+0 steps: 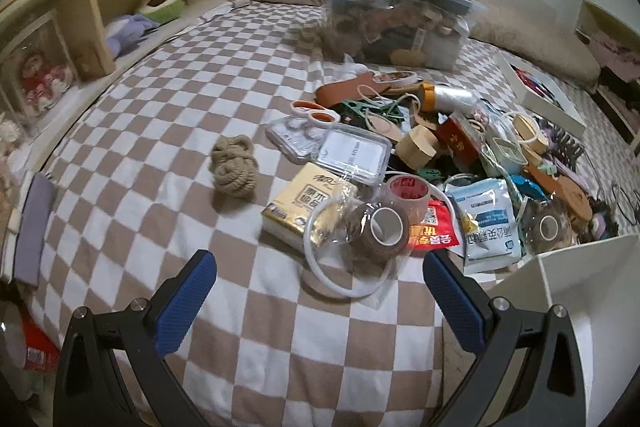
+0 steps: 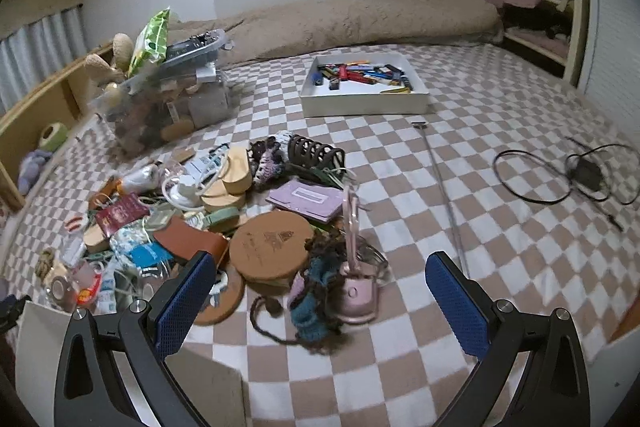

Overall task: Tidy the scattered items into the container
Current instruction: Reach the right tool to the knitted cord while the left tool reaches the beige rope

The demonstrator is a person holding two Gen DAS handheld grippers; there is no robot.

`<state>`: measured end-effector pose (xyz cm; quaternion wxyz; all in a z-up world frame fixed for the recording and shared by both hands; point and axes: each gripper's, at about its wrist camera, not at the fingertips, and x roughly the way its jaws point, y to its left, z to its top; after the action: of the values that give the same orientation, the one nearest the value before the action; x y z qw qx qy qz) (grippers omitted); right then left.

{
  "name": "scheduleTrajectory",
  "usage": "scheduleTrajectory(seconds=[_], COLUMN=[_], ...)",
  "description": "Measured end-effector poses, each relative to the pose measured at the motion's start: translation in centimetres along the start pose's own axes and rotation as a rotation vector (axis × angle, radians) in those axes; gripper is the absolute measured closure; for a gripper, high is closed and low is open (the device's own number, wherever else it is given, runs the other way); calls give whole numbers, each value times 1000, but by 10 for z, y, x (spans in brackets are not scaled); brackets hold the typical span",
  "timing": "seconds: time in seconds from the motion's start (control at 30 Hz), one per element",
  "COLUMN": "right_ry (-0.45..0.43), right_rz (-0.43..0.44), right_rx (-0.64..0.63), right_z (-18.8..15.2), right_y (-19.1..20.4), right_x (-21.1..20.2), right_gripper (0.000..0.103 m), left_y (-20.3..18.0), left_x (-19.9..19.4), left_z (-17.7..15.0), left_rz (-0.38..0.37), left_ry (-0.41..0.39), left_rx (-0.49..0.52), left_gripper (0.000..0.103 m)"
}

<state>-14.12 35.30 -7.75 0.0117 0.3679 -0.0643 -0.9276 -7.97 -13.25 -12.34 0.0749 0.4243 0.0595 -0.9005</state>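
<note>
A pile of scattered items lies on the checkered bed. In the left wrist view my left gripper [image 1: 320,291] is open and empty, just short of a bagged brown tape roll [image 1: 380,227] with a white ring [image 1: 340,279]. A yellow tissue pack [image 1: 304,203] and a rope knot [image 1: 234,173] lie beyond. A white box wall [image 1: 580,267] stands at right. In the right wrist view my right gripper [image 2: 320,291] is open and empty above a pink gadget [image 2: 356,295], dark yarn [image 2: 316,291] and a cork disc [image 2: 268,251]. The white box edge [image 2: 44,339] is at lower left.
A full clear bin [image 1: 400,23] stands at the back. A white tray of pens [image 2: 364,87] lies far on the bed. A black cable [image 2: 568,175] and a thin metal rod [image 2: 444,187] lie at right. Wooden shelves [image 1: 100,11] run along the left.
</note>
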Motion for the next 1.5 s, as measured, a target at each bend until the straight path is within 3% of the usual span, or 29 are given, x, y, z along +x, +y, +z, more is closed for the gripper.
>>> scheduleTrajectory(seconds=[0.2, 0.33, 0.4, 0.6, 0.7, 0.83, 0.93, 1.03, 1.23, 1.33, 1.37, 1.5], right_ry=[27, -70, -78, -26, -4, 58, 93, 83, 53, 72, 71, 84], right_rz=[167, 68, 38, 71, 84, 38, 93, 73, 79, 70, 58, 46], right_rx=[64, 51, 25, 49, 90, 130, 141, 99, -18, -52, -64, -76], right_z=[6, 9, 12, 14, 7, -7, -18, -24, -27, -32, -33, -37], right_y=[-16, -17, -17, -29, -38, -43, -44, -36, -14, -8, -6, -3], right_x=[25, 33, 39, 62, 68, 73, 75, 73, 69, 73, 73, 76], right_gripper=[0, 0, 0, 0, 0, 0, 0, 1, 20, 53, 71, 74], left_y=[14, 31, 37, 49, 54, 60, 65, 66, 69, 69, 69, 68], left_x=[14, 25, 30, 49, 63, 84, 98, 110, 113, 114, 115, 116], left_z=[10, 23, 30, 45, 51, 56, 55, 50, 44, 44, 44, 42], left_rz=[-8, -39, -36, -43, -10, 23, 36, 46, 36, 37, 39, 46], left_ry=[-22, -34, -40, -51, -39, -6, 25, 55, 28, 37, 33, 19], left_rx=[-3, -59, -77, -113, -130, -147, -172, -187, -180, -183, -184, -189], left_gripper=[0, 0, 0, 0, 0, 0, 1, 1, 0, 0, 0, 0])
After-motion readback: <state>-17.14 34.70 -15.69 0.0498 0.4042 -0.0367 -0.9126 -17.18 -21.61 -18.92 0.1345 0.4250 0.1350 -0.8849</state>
